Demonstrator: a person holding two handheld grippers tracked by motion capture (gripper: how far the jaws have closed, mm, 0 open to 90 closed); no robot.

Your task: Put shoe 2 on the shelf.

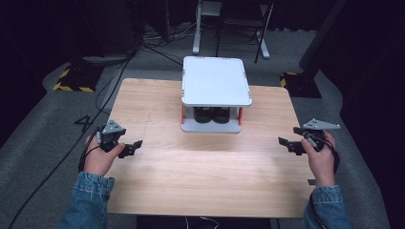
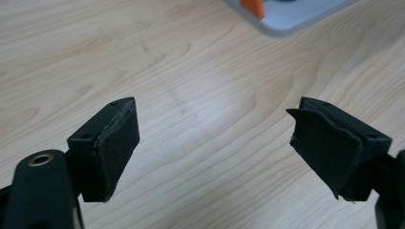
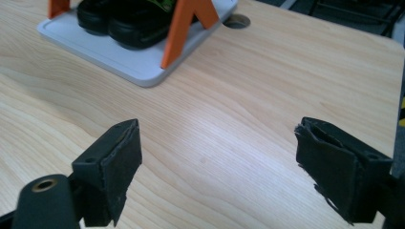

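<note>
A white two-shelf rack [image 1: 216, 81] with orange posts stands at the table's far middle. A pair of black shoes [image 1: 211, 115] sits on its lower shelf. My left gripper [image 1: 131, 149] hovers over the table's left side, open, with bare wood between its pads [image 2: 114, 143]. My right gripper [image 1: 289, 143] is at the right edge, also open and empty. In the right gripper view the shoes [image 3: 124, 19] and an orange post [image 3: 184, 26] lie ahead at the upper left. A corner of the rack [image 2: 291, 19] appears at the top of the left gripper view.
The wooden table [image 1: 205, 167] has a small round hole [image 3: 237, 20] near the rack. Cables trail over the grey floor at the left [image 1: 119, 76]. Stand bases with yellow-black tape [image 1: 71, 81] sit beyond both far corners, and metal legs [image 1: 196, 33] stand behind the table.
</note>
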